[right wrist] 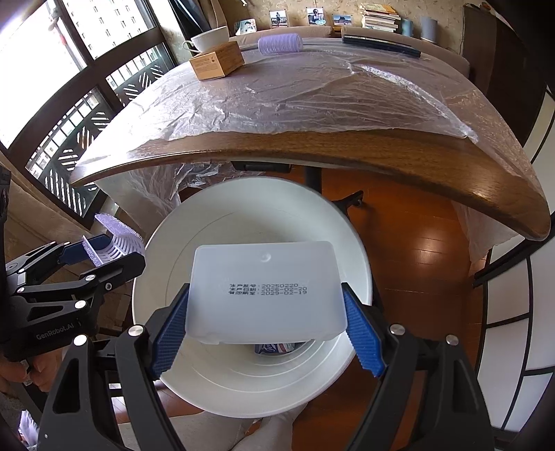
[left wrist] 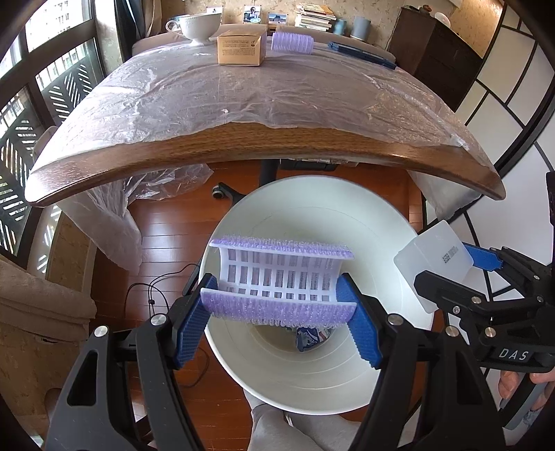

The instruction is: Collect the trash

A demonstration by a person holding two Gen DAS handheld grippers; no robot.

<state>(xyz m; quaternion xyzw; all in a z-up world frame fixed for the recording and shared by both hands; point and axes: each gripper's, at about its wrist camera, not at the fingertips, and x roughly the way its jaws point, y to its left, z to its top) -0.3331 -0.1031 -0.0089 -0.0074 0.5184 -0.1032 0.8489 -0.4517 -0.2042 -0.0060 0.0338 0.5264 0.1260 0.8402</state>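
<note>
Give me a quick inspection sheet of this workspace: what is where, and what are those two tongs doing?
Surface: curved wooden table under crinkled clear plastic sheet.
Job's things: round white plastic bin on the floor, blue wrapper at its bottom; split purple bristly hair roller; frosted white plastic box with printed dates.
Clutter: tan cardboard box, second purple roller, white cup, dark blue flat case.
Tongs: left tongs clamp the split roller above the bin; right tongs clamp the frosted box above it.
Cables: black cord on the floor.
Surroundings: windows, stacked books, photos.
</note>
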